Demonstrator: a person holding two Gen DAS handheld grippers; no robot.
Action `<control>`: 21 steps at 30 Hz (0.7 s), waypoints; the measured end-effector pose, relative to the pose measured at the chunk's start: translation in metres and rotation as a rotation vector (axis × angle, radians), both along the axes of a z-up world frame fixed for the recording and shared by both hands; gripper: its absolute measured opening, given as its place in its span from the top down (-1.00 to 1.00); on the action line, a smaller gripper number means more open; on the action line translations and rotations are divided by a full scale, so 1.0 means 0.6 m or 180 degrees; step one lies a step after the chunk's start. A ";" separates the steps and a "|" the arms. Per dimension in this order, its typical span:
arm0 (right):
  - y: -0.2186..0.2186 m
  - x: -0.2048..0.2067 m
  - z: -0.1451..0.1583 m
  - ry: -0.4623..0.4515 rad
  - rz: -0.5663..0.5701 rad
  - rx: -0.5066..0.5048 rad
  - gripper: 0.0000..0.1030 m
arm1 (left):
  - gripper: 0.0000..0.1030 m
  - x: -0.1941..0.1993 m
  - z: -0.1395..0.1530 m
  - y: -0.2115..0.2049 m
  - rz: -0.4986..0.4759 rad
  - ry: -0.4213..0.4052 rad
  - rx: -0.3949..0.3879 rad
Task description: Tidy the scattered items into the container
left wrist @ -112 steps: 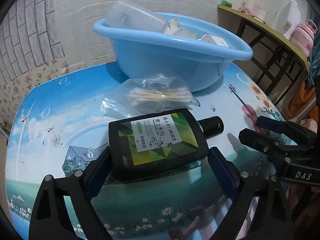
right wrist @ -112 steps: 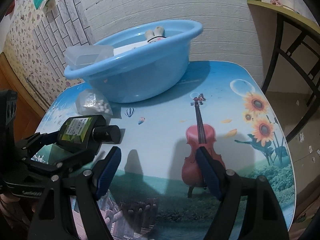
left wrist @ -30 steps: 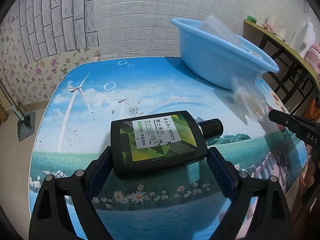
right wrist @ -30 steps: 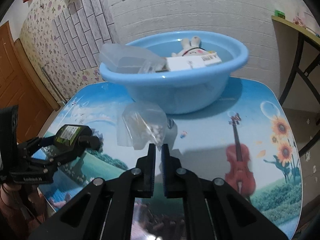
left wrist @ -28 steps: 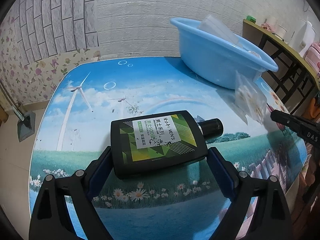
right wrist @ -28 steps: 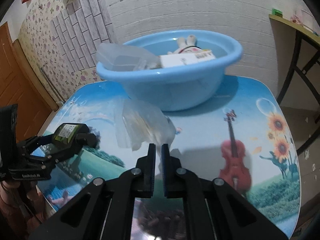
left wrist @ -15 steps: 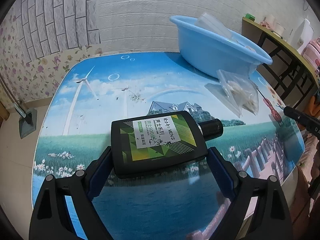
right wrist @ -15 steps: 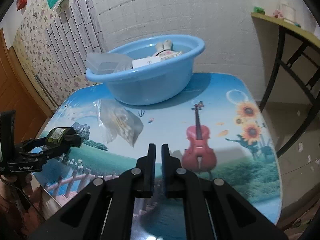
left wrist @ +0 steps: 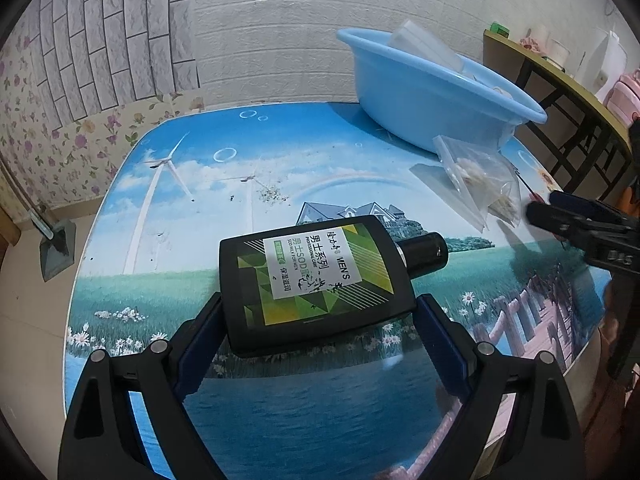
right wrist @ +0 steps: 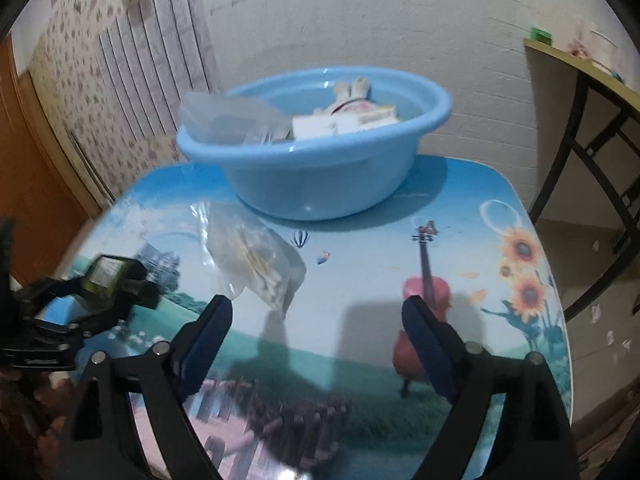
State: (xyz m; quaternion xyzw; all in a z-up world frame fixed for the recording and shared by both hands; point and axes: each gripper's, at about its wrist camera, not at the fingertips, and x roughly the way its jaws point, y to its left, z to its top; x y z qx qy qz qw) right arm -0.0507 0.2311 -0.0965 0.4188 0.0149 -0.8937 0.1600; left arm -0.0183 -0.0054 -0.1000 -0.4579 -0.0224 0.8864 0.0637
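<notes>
A clear lidded box, a white carton and a plush toy are already held in the round blue plastic basin [right wrist: 316, 152], while two items are left outside it — the flat black green-labelled bottle [left wrist: 316, 284], clamped in the left gripper [left wrist: 320, 324] well short of the basin, and the clear plastic bag of cotton swabs [right wrist: 252, 256], seen just in front of the basin beyond the spread, empty right gripper [right wrist: 316, 332]

Bottle [left wrist: 316, 280]: black plastic, satin sheen, glossy printed paper label, smooth black cap.
Basin [right wrist: 320, 160]: light blue plastic, smooth, glossy.
Bag [right wrist: 250, 254]: thin clear plastic film, crinkled, shiny.
Tabletop [left wrist: 192, 208]: glossy printed surface, reflective.
Gripper fingers [left wrist: 438, 340]: matt black plastic with blue pads, metal screws.
Wall [left wrist: 260, 20]: white, embossed brick texture, matt.
</notes>
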 end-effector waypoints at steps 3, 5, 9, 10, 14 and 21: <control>-0.021 -0.017 -0.013 -0.0032 0.0053 0.0114 -0.72 | -0.78 -0.002 -0.001 -0.001 -0.0004 -0.0002 0.0006; -0.031 -0.027 -0.018 -0.0037 0.0065 0.0183 -0.72 | -0.79 -0.004 -0.002 -0.001 -0.0002 -0.0006 -0.0001; -0.040 -0.039 -0.030 -0.0102 0.0063 0.0241 -0.72 | -0.79 -0.008 -0.005 0.002 -0.0007 0.0002 -0.0064; -0.040 -0.040 -0.033 -0.0121 0.0066 0.0256 -0.72 | -0.79 -0.008 -0.006 0.004 -0.0011 0.0004 -0.0082; -0.038 -0.040 -0.039 -0.0105 0.0067 0.0249 -0.32 | -0.79 -0.010 -0.006 0.005 -0.0009 0.0016 -0.0101; -0.019 -0.030 -0.024 -0.0062 0.0112 0.0017 0.73 | -0.79 -0.013 -0.005 0.005 0.0010 0.0021 -0.0079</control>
